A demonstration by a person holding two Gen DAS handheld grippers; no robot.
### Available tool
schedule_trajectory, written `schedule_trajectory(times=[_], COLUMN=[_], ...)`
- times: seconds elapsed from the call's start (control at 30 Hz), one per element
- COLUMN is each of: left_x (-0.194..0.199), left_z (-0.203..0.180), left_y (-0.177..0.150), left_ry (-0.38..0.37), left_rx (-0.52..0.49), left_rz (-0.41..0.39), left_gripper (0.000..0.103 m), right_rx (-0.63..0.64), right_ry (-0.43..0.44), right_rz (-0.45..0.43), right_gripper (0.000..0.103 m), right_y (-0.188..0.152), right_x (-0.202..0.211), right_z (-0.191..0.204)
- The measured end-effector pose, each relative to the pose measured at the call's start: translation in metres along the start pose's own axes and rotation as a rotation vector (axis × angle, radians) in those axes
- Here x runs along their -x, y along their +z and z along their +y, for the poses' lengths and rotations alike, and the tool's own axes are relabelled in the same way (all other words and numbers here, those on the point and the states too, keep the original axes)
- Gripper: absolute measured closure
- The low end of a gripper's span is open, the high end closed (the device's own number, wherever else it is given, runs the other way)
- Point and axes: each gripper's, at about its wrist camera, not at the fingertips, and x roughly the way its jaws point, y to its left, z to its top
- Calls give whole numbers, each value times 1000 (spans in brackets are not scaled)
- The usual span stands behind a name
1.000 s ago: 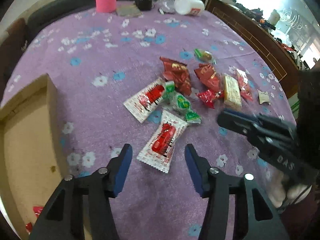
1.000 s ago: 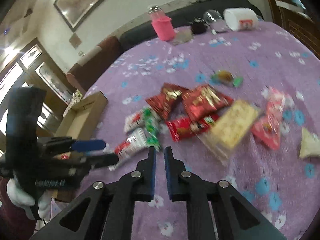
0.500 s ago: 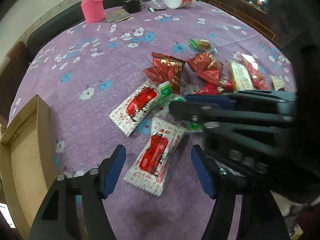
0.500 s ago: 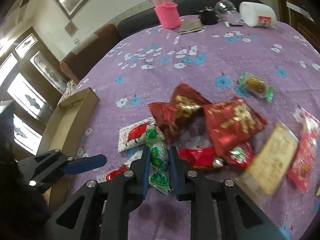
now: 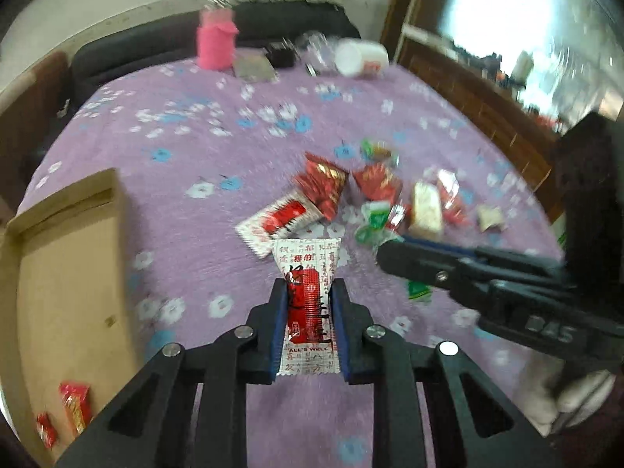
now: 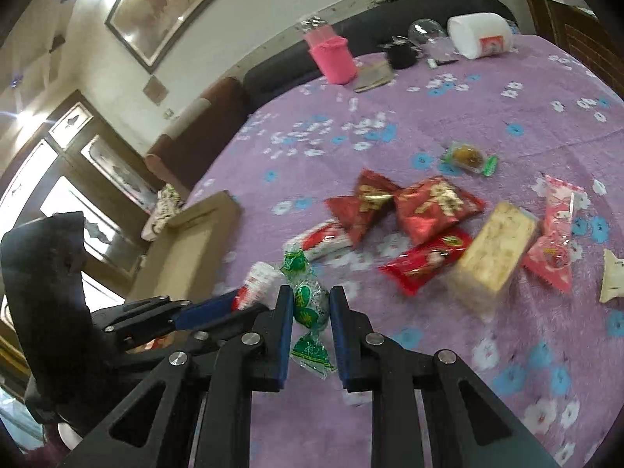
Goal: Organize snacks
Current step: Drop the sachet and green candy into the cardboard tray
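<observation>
A: While both tools have a catch, why do you reckon the packets are held like that?

B: Lengthwise, I'd say, so each hangs straight along the fingers and can drop cleanly into the cardboard box [image 5: 70, 273] at the left of the left wrist view. That box already has two red snack packets [image 5: 74, 405] in its lower corner, so it looks like the collecting place.

A: And the left hand-held gripper [image 5: 308, 327]?

B: Nearly closed, pinching a red-and-white sachet [image 5: 310, 273] by its long edges. The sachet's top end pokes out ahead of the fingers; I judge it lifted off the purple floral worktop [image 5: 187, 148], though blur makes that uncertain.

A: The right hand-held gripper [image 6: 311, 335]?

B: Narrowed round a green-wrapped candy [image 6: 308, 300], bottom centre of its own view, the fingers touching the wrapper's bulge and the twisted tail dangling below.

A: What remains?

B: A loose pile right of centre: two dark red foil packets [image 6: 433, 202], a red flat sachet [image 6: 429, 261], a pale cracker bar [image 6: 495, 253], a pink packet [image 6: 557, 234], and a small green-ended sweet [image 6: 468, 158] lying apart above them. Plenty left to sort.
</observation>
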Motion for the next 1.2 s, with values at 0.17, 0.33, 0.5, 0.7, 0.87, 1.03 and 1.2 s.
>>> schedule_trajectory(times=[0.17, 0.33, 0.5, 0.7, 0.87, 1.03, 1.2], left_x=[63, 88, 76, 66, 84, 114, 129], left_z=[58, 150, 207, 228, 230, 209, 167], left_y=[-20, -43, -63, -69, -74, -78, -68], left_ry=[52, 171, 204, 169, 134, 112, 61], left_rx=[131, 305, 413, 451, 476, 482, 424], left_rz=[-85, -104, -67, -69, -134, -217, -269], left_gripper=[82, 81, 81, 77, 49, 40, 30], right_rx=[56, 121, 145, 125, 120, 144, 99], right_ry=[69, 153, 162, 102, 119, 104, 68], right_rz=[15, 80, 199, 296, 261, 169, 72], right_gripper=[83, 82, 82, 79, 77, 77, 77], right_y=[0, 0, -5, -14, -9, -7, -14], right_x=[-4, -35, -105, -180, -179, -135, -81], right_z=[49, 112, 163, 183, 188, 178, 137])
